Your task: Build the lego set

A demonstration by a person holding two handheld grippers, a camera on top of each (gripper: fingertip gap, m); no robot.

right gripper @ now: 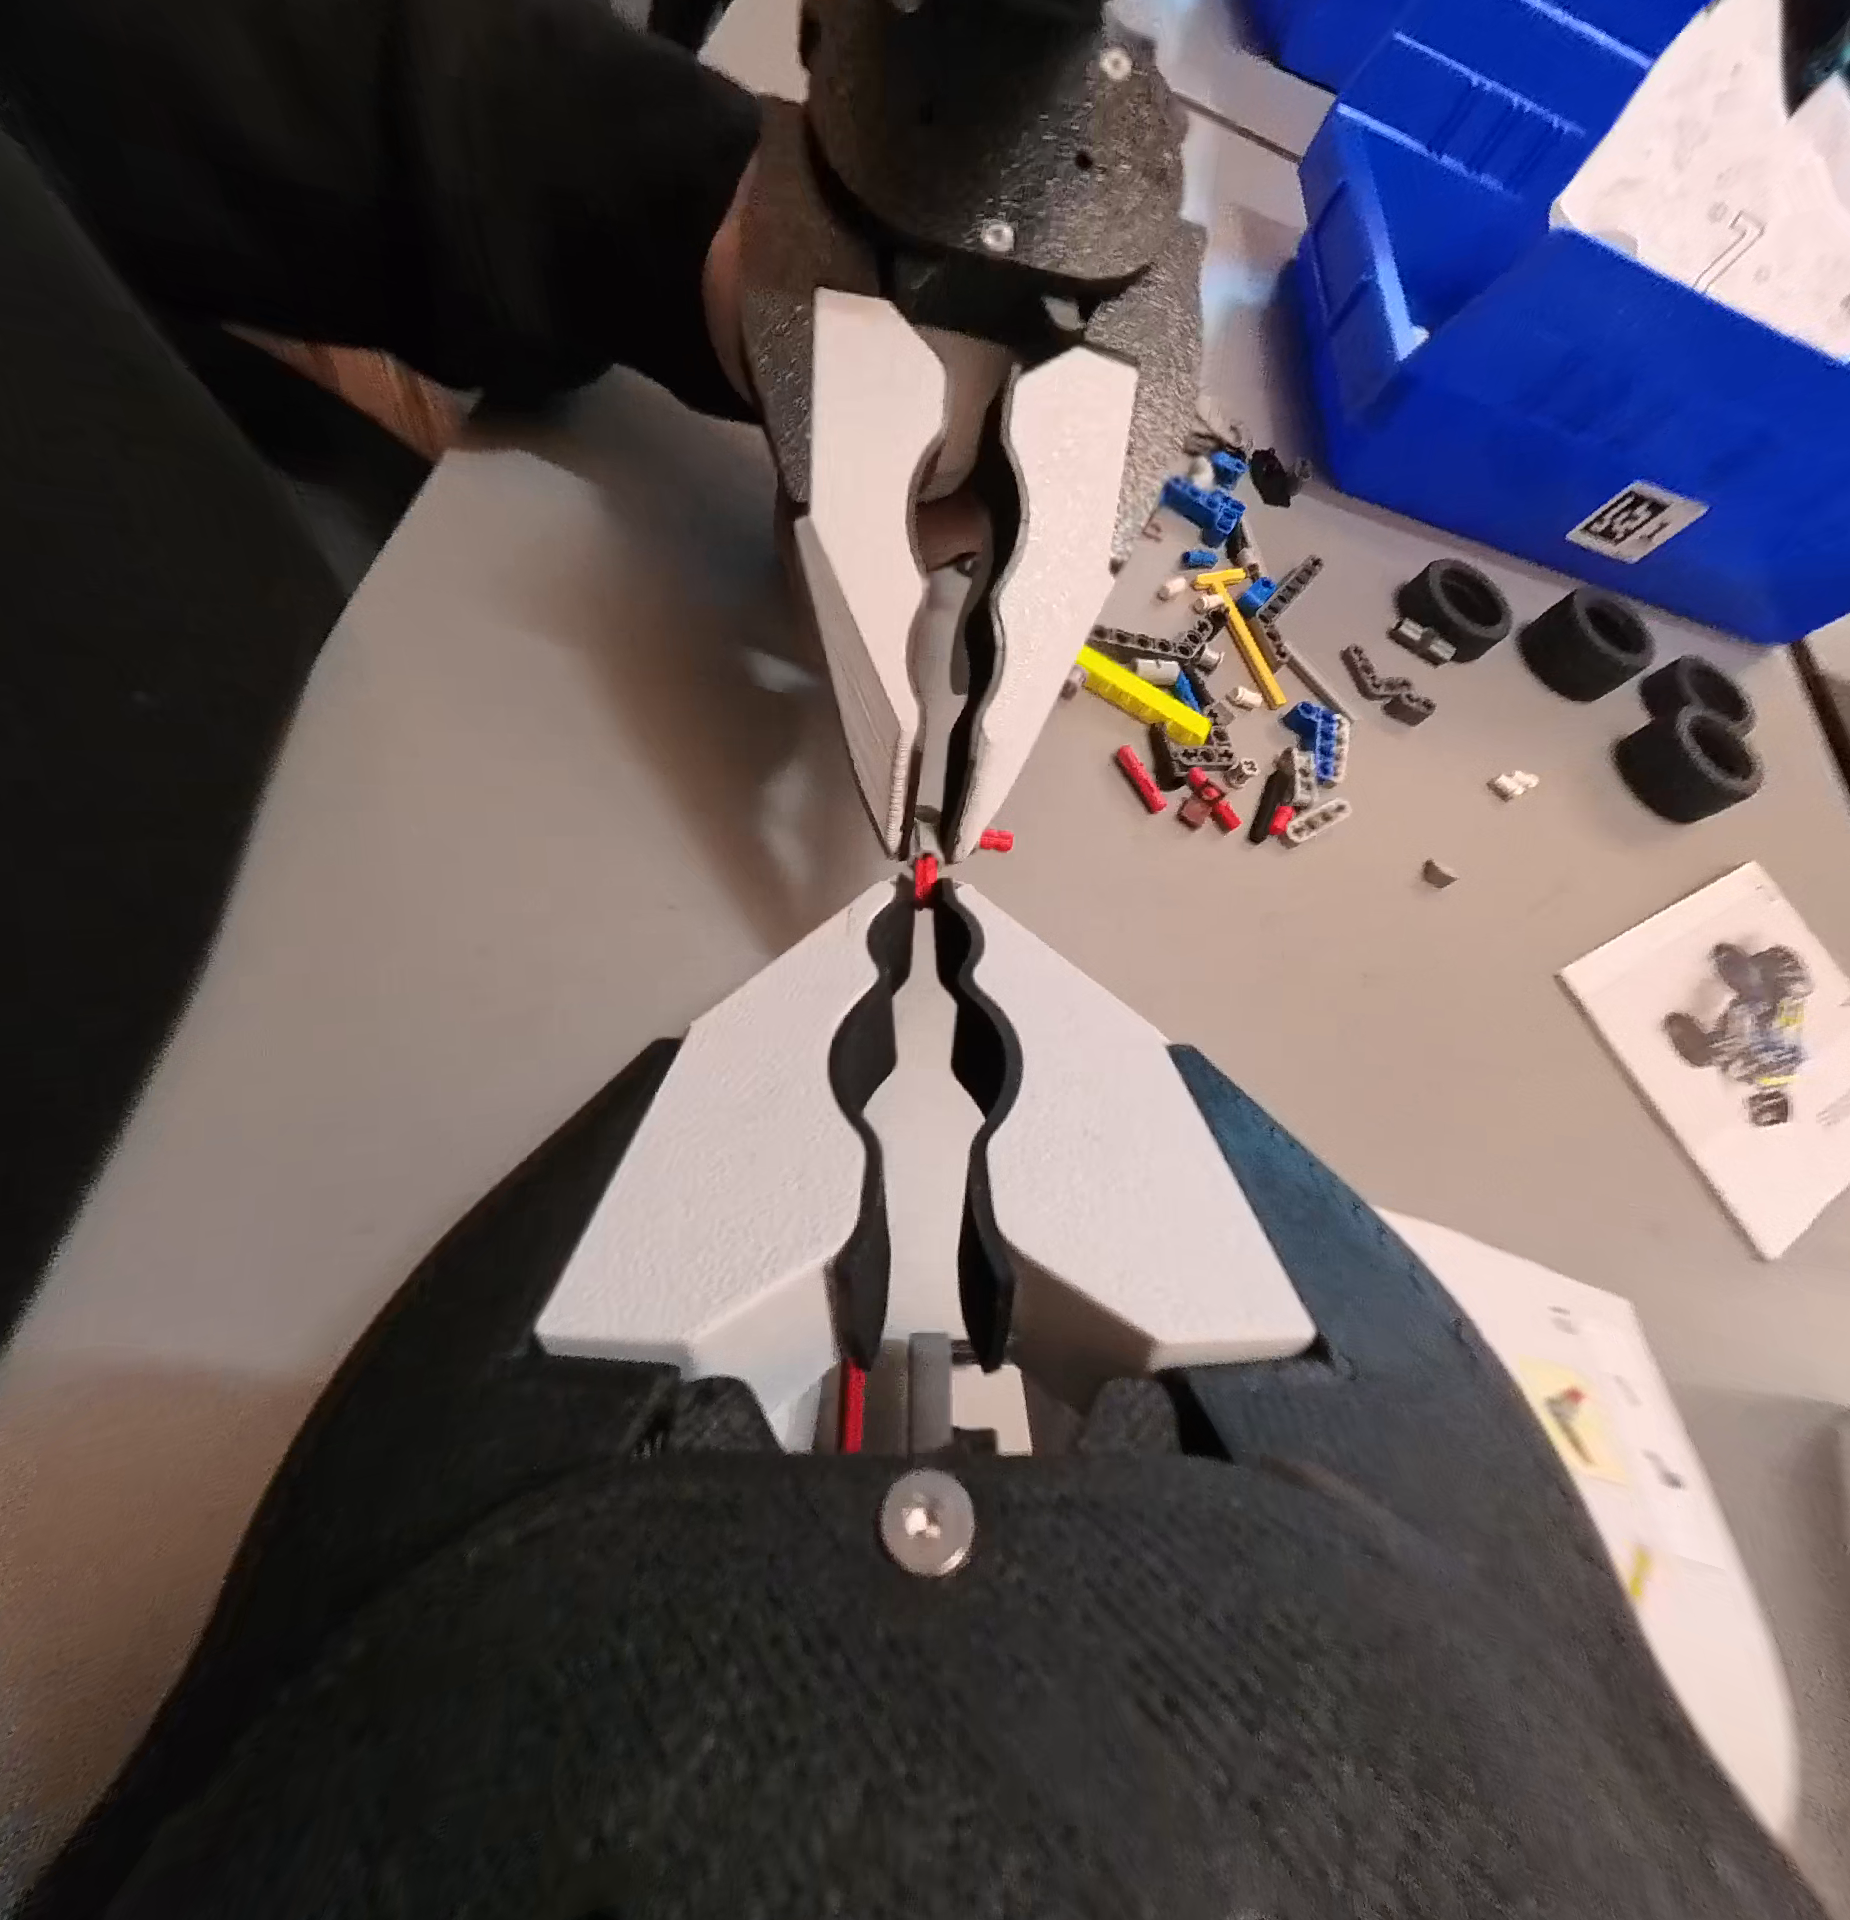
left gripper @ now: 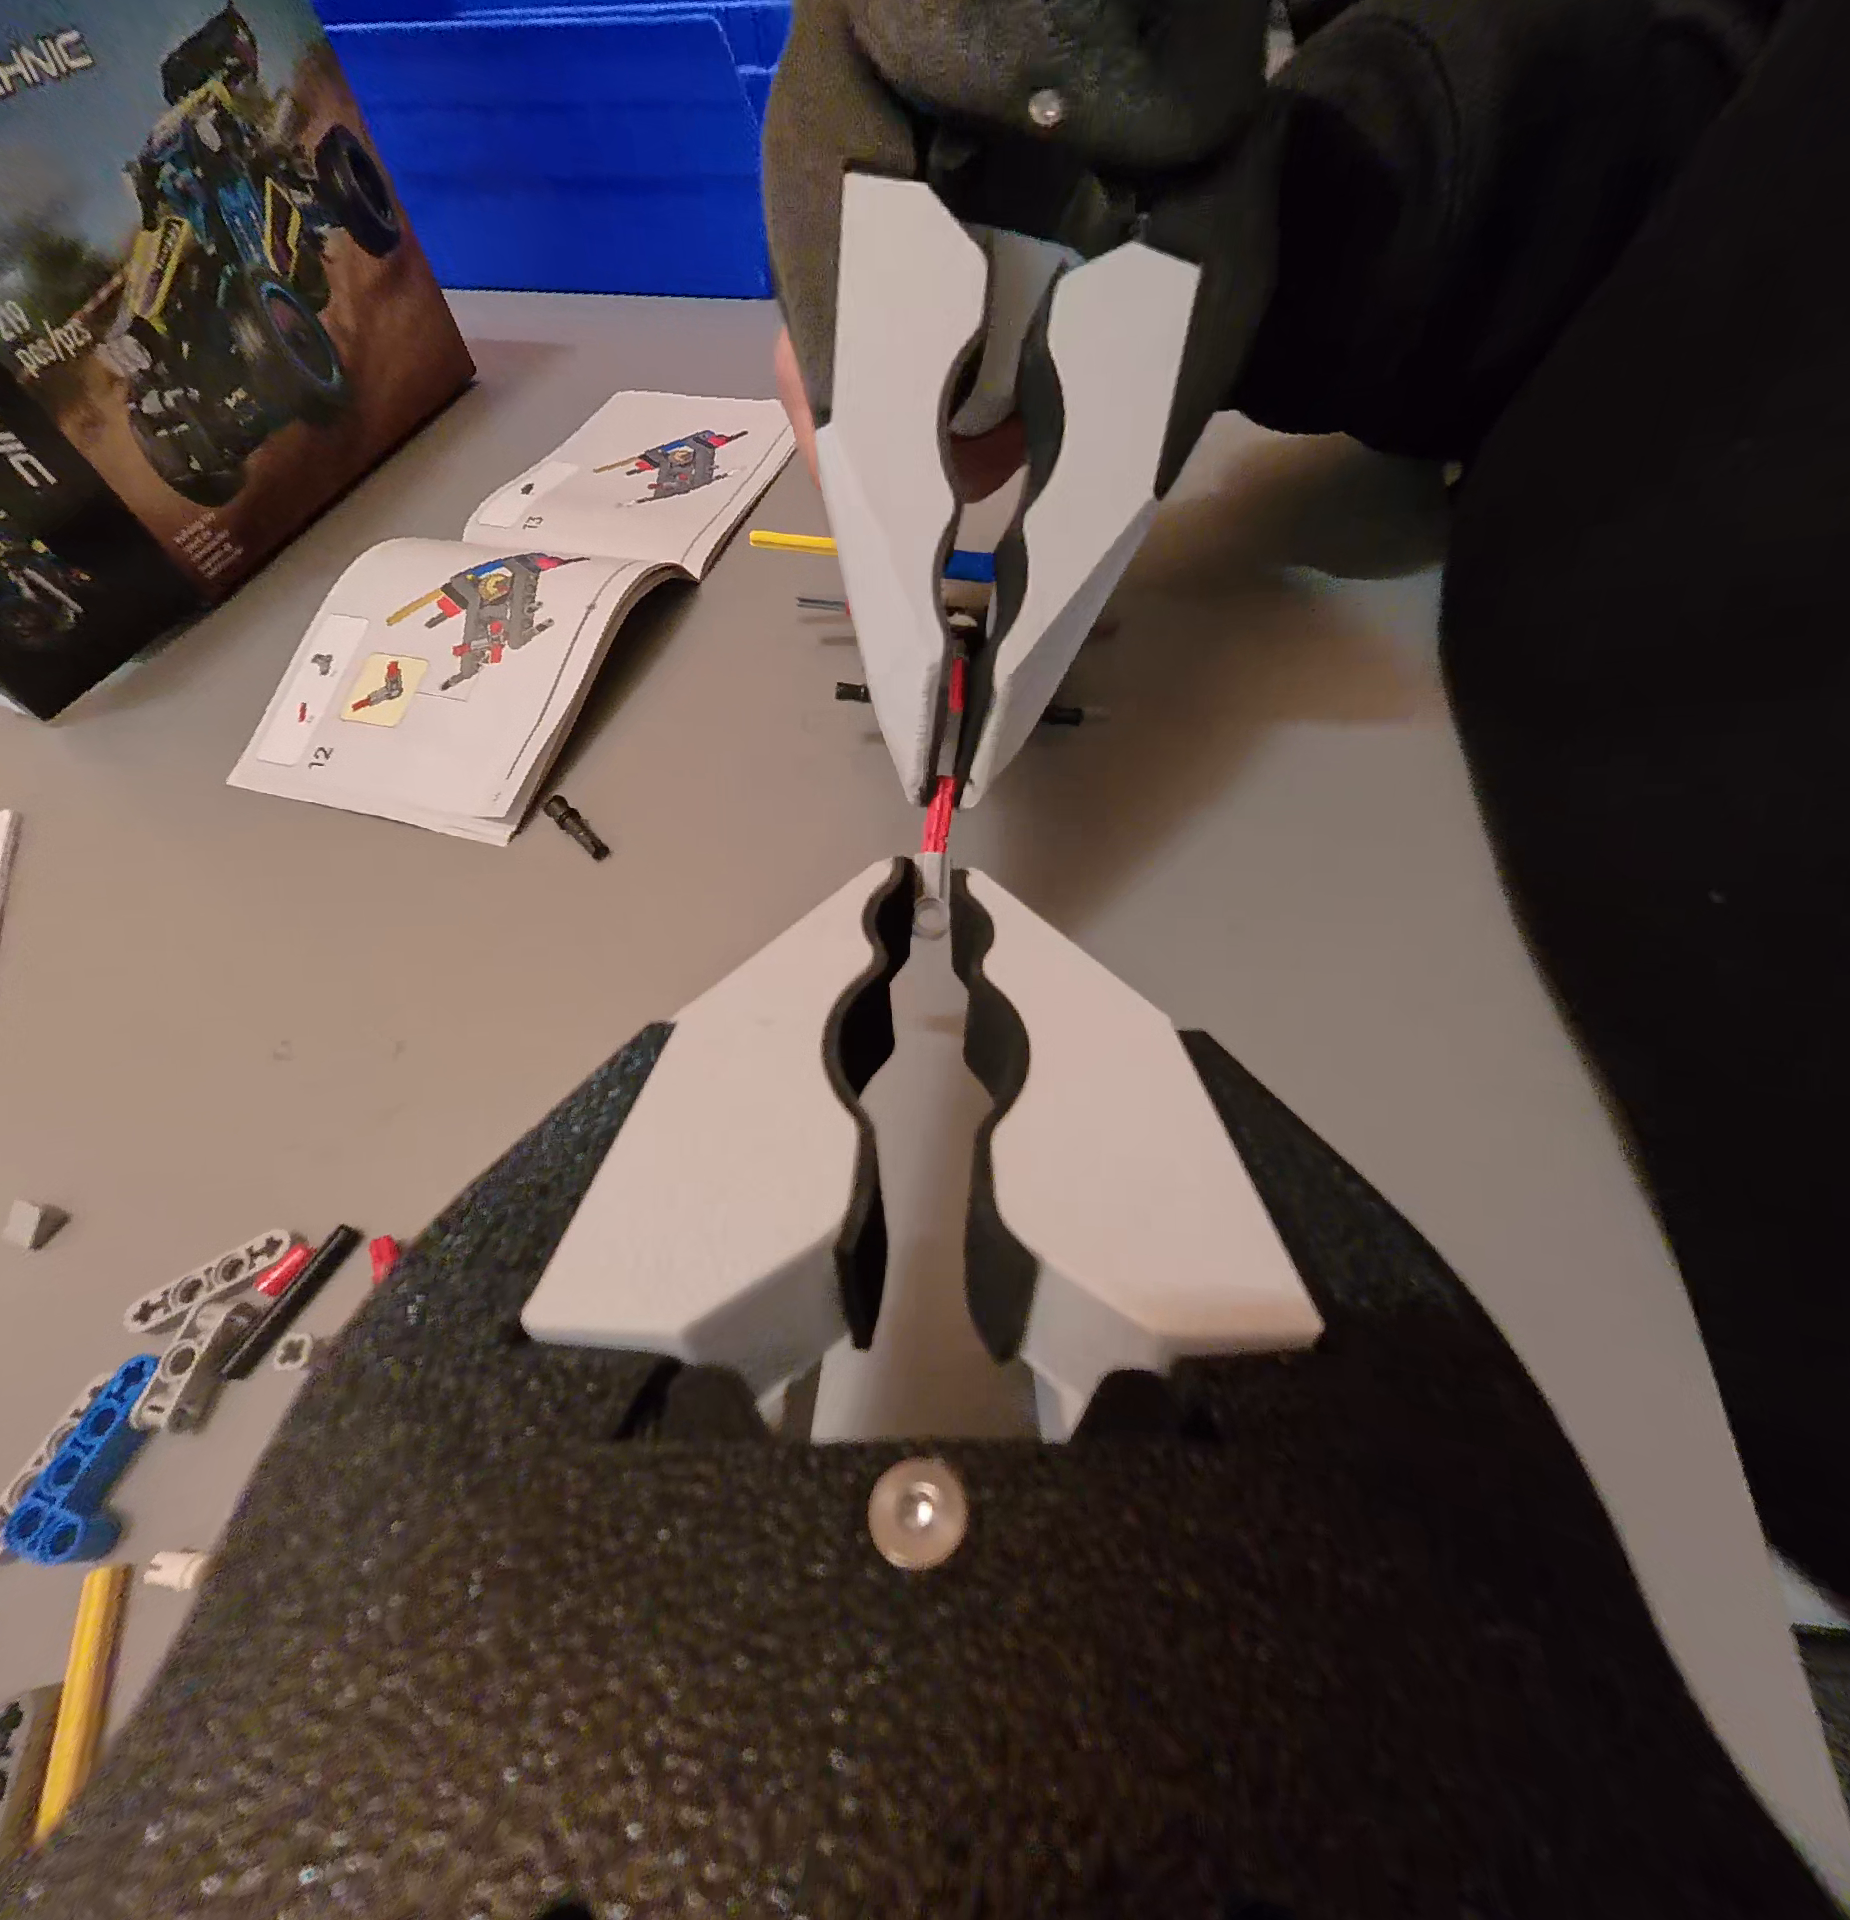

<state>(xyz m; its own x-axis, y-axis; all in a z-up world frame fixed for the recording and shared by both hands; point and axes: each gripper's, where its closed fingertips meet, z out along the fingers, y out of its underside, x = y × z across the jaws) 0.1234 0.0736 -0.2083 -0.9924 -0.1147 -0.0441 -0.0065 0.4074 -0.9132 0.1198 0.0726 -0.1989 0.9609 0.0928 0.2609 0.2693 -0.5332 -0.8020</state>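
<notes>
so early days: left gripper (left gripper: 929, 883) pinches a grey connector (left gripper: 931, 906), right gripper (left gripper: 942, 795) clamps a red axle (left gripper: 939, 821), loose parts (right gripper: 1222, 686) mostly unbuilt.

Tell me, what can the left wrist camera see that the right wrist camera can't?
Only the left wrist view shows the lego box and the open instruction booklet. Only the right wrist view shows the black tyres and the big loose parts pile. Both show the left gripper and right gripper meeting tip to tip, joining a red axle to a grey connector.
</notes>
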